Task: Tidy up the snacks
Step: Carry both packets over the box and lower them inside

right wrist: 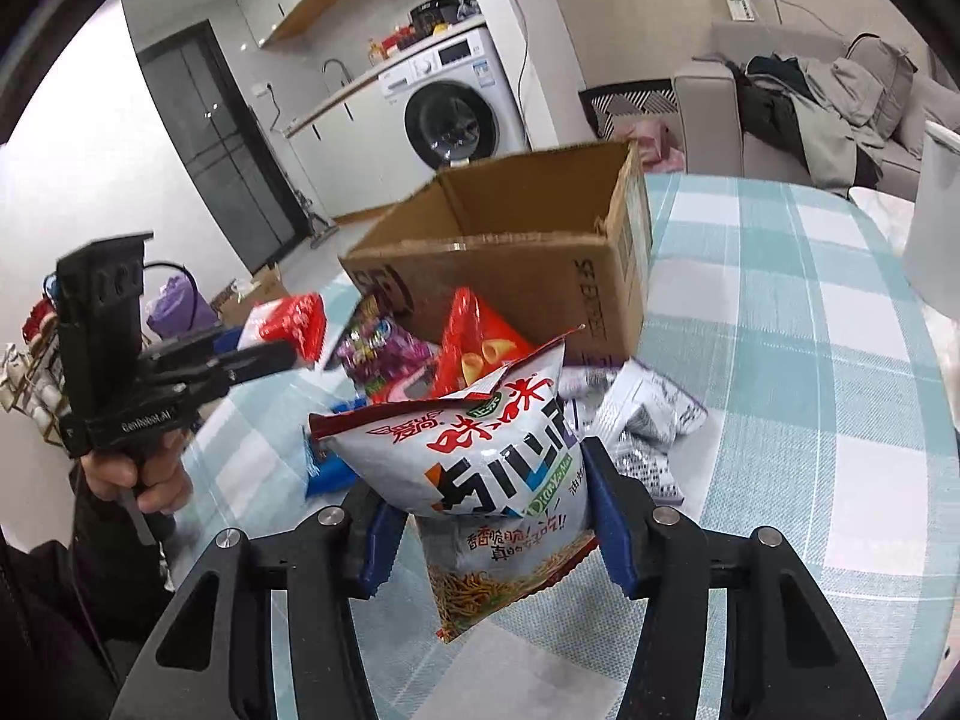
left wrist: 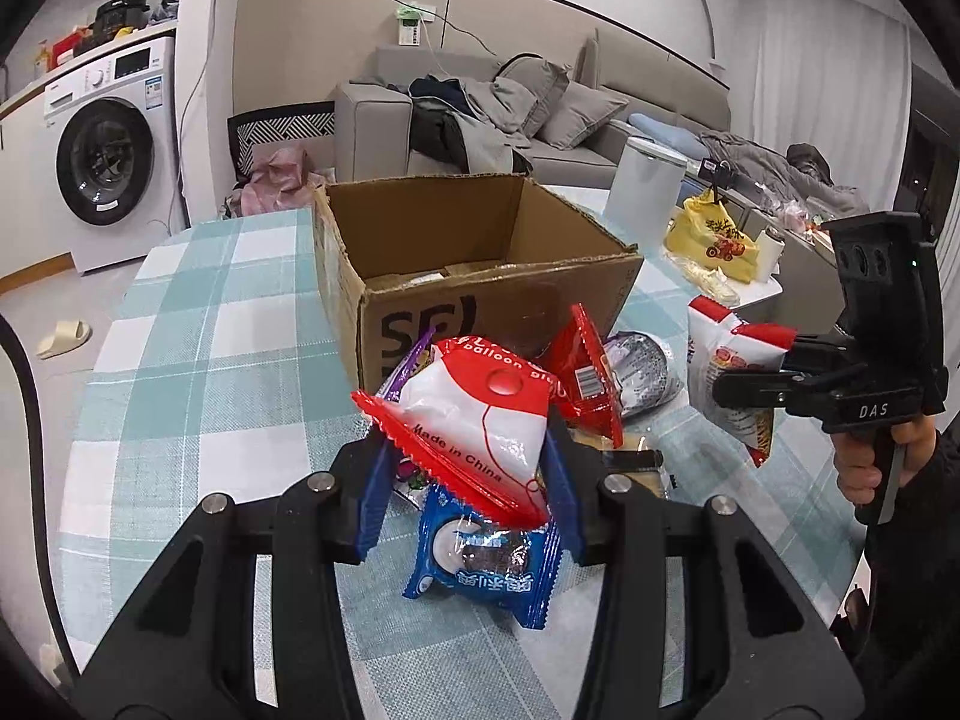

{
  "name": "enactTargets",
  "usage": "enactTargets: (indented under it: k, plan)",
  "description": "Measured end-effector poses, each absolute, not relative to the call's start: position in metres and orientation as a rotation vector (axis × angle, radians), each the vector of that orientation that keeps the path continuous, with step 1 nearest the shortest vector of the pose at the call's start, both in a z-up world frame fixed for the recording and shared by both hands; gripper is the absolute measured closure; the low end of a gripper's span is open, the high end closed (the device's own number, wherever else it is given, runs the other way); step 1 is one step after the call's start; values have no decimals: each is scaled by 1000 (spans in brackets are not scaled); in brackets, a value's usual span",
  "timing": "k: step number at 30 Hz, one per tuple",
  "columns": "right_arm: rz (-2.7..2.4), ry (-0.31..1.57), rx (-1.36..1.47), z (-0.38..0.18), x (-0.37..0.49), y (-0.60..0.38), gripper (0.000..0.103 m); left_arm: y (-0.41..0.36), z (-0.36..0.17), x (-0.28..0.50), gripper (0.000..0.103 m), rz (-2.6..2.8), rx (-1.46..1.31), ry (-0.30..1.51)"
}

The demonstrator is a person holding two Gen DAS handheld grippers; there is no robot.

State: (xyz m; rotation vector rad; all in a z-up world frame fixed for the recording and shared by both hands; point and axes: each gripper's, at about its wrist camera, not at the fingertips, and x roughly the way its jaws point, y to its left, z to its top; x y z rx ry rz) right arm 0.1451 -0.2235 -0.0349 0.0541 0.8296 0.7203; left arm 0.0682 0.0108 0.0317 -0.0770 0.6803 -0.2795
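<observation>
- Looks like we're mid-carry: both grippers have a snack lifted, and my guess is the cardboard box [left wrist: 480, 252] just ahead of both sets of jaws is where they go.
- Left gripper [left wrist: 462, 468]: jaws clamped on a red-and-white packet [left wrist: 480, 420], held up above the blue cookie pack [left wrist: 486, 564] lying just below and in front.
- Right gripper [right wrist: 486, 516]: jaws squeezing a white noodle snack bag [right wrist: 492, 480], its bottom hanging down between them.
- Next move, I reckon: lift each one over the near box wall and let go inside. The wall stands higher than the jaws right now, so both need some rise first.
- More packets sit piled against the box front, beyond the jaws.
- Worktop [left wrist: 198, 360] has a teal-and-white checked cloth.
- Room: washing machine [left wrist: 108, 156] far left, grey sofa [left wrist: 540, 108] with clothes behind the box.
</observation>
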Motion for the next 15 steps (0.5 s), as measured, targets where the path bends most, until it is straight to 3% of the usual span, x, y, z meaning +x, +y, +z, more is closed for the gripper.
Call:
enactTargets:
  k: [15]
  plan:
    - [675,755,169,-15,147,-231,48,15,47,65,61,-254,-108,638]
